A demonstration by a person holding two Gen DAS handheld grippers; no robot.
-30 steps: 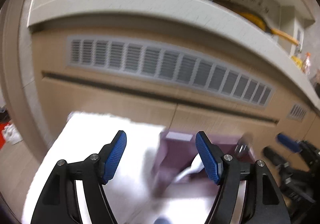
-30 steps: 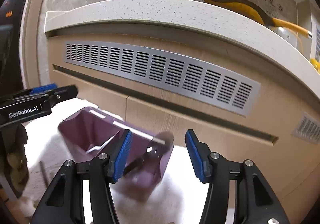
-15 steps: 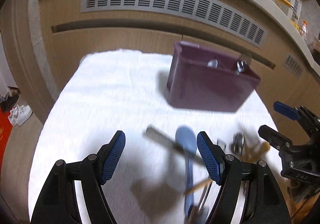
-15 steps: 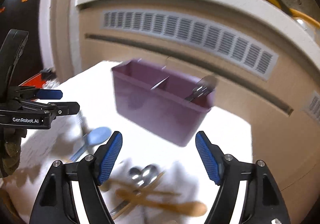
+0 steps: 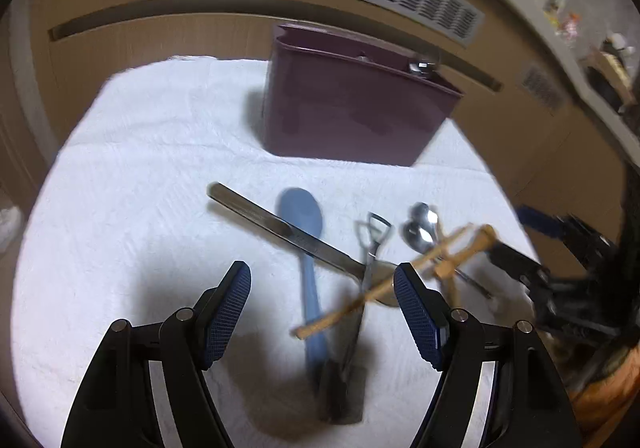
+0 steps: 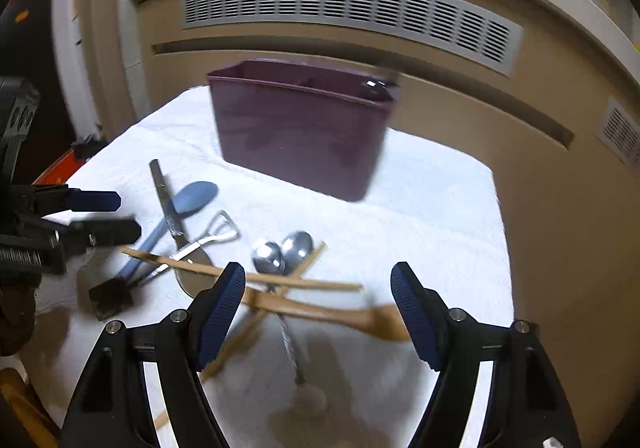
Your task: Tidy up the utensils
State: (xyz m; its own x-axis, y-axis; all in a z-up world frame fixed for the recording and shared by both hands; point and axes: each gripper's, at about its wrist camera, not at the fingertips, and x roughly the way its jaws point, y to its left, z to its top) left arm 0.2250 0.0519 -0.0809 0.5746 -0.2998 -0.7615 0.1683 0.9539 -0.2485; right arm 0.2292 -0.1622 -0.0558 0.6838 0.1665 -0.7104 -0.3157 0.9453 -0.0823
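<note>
At the bottom of the left wrist view the left gripper point(image 5: 322, 314) stands wide and holds nothing, its blue pads spread to either side of the heap of utensils on the white-covered table point(image 5: 132, 176). Just above the gap between the pads lies the blue spoon point(image 5: 306, 244), bowl toward the upper middle of the frame and handle running down toward the gripper, with a flat metal knife point(image 5: 280, 230) laid slantwise across it and a small shovel-shaped metal utensil point(image 5: 370, 248) just to the right. Further right sit two metal spoons point(image 5: 420, 226) crossed by wooden chopsticks point(image 5: 404, 274), blurred here. At the bottom of the right wrist view the right gripper point(image 6: 318, 314) is likewise wide and empty, hovering over the chopsticks and a wooden spoon point(image 6: 340, 314), with the metal spoons between its pads and a little above. In the upper middle of both views stands the purple utensil holder point(image 6: 300, 136), well apart from the heap, with a metal handle showing at its right-hand rim; which compartment that sits in I cannot tell. By my reading the step in hand is the approach to a first pick from the heap, nothing yet being grasped. The next move calls for choosing one piece that lies on top, lowering the pads astride its handle and closing, since the crossed pieces would likely drag their neighbours along.
</note>
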